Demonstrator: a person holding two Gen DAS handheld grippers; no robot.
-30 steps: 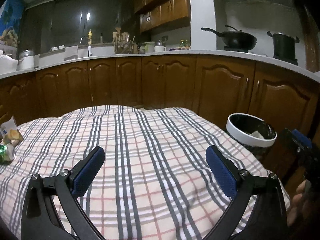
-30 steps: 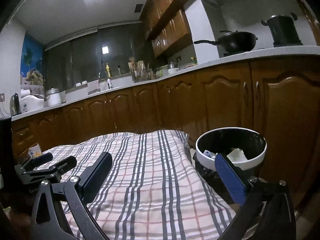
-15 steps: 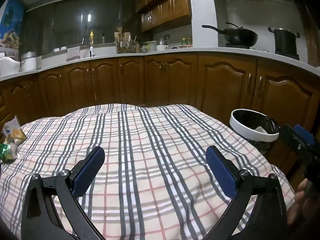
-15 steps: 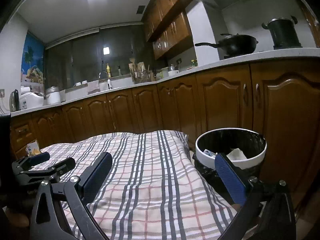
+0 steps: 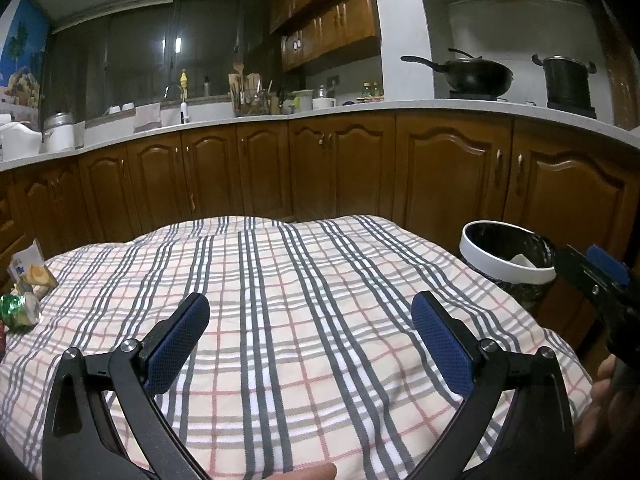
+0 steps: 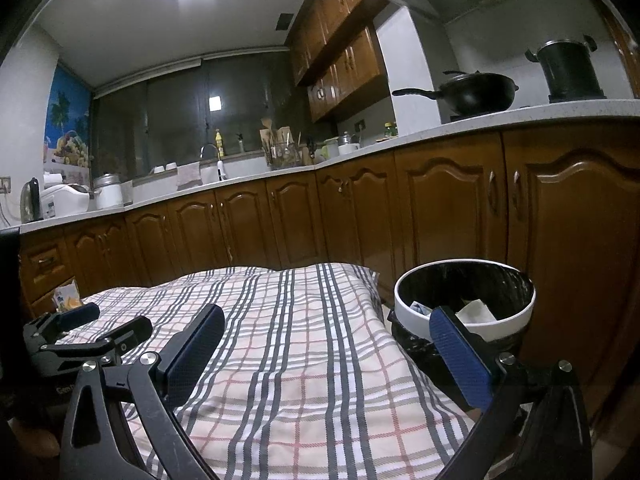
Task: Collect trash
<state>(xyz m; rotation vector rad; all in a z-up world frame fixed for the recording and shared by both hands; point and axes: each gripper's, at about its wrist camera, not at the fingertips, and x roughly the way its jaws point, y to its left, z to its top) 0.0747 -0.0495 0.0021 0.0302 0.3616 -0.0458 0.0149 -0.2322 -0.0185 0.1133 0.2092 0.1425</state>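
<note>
Counted at lower right: one round white-rimmed trash bin with a black liner (image 6: 464, 300). At far left: one green crinkled foil wrapper (image 5: 18, 310) and one pale printed snack packet (image 5: 30, 270). On the counter, upper right: one black wok (image 5: 478, 74), one black stockpot (image 5: 568, 80).

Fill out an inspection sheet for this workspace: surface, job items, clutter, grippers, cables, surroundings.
Surface: table under a plaid cloth, its middle bare.
Job's things: snack packet and crumpled green wrapper at the cloth's left edge; bin with a black liner beside the table's right end, paper scraps inside.
Clutter: nothing seen beyond the trash.
Grippers: left gripper open and empty above the cloth; right gripper open and empty, nearer the bin.
Cables: nothing seen.
Surroundings: wooden cabinets, counter with wok, pot, utensils.
</note>
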